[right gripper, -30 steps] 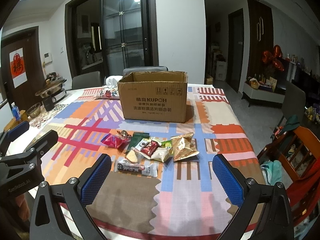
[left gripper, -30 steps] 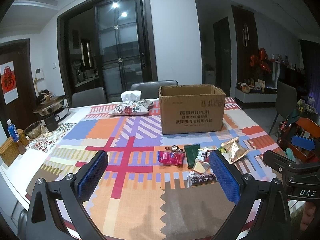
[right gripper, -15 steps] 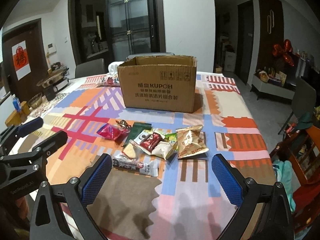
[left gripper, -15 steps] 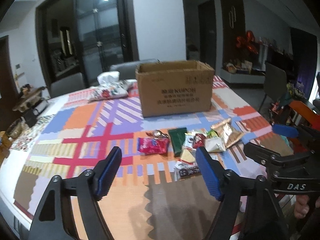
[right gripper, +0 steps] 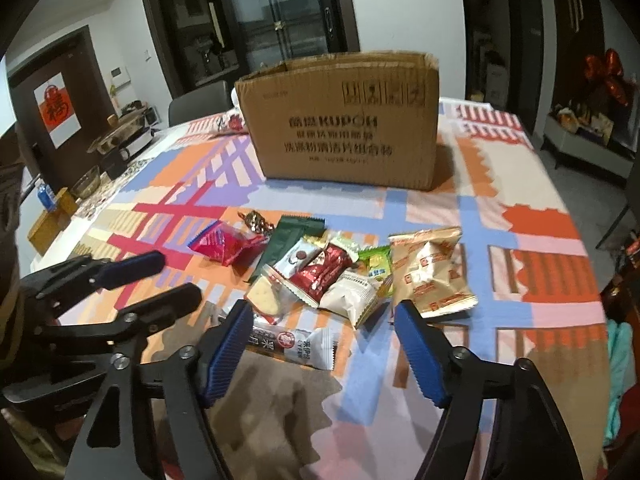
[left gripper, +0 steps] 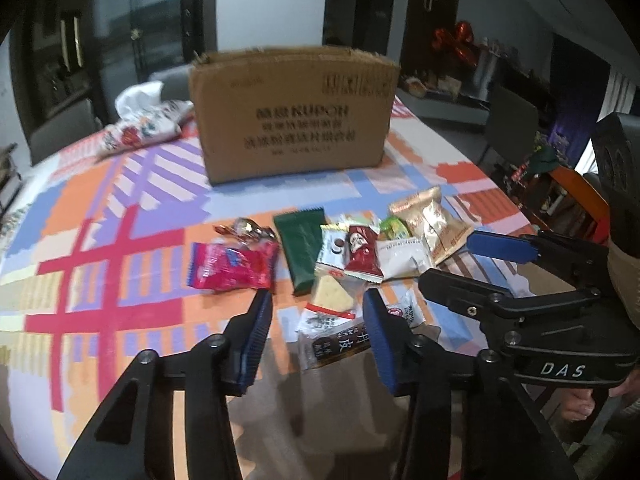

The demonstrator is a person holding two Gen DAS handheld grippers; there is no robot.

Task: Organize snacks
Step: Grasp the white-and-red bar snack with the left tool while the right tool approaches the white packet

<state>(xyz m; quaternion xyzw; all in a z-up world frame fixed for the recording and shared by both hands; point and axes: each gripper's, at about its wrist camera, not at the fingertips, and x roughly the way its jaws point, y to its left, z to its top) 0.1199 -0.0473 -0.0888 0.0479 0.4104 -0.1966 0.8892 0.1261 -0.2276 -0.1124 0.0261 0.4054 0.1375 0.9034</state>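
Presently, a loose heap of snack packets [right gripper: 336,276] is seen lying near the middle of the tabletop [right gripper: 536,280], closer to its near edge than the open cardboard box [right gripper: 344,128] standing behind it toward the far edge. Both tools have just been closing. The left tool [left gripper: 318,312] is partly closed and empty, its pads set on either side of a long dark-and-white bar packet [left gripper: 332,340] at the near side of the heap without pressing on it. The right tool [right gripper: 324,320] is held wider, also empty, framing the white end of the same bar packet [right gripper: 296,346] and the nearer pouches. The packets are judged to be light, crinkly and slippery, some puffed with air, like the gold pouch [right gripper: 430,272] at the right of the heap; a cracker packet [left gripper: 330,294] looks breakable. A gentle pinch across a flat sealed end or narrow middle is advised, one packet at a time, since overlapping neighbours may be dragged along.
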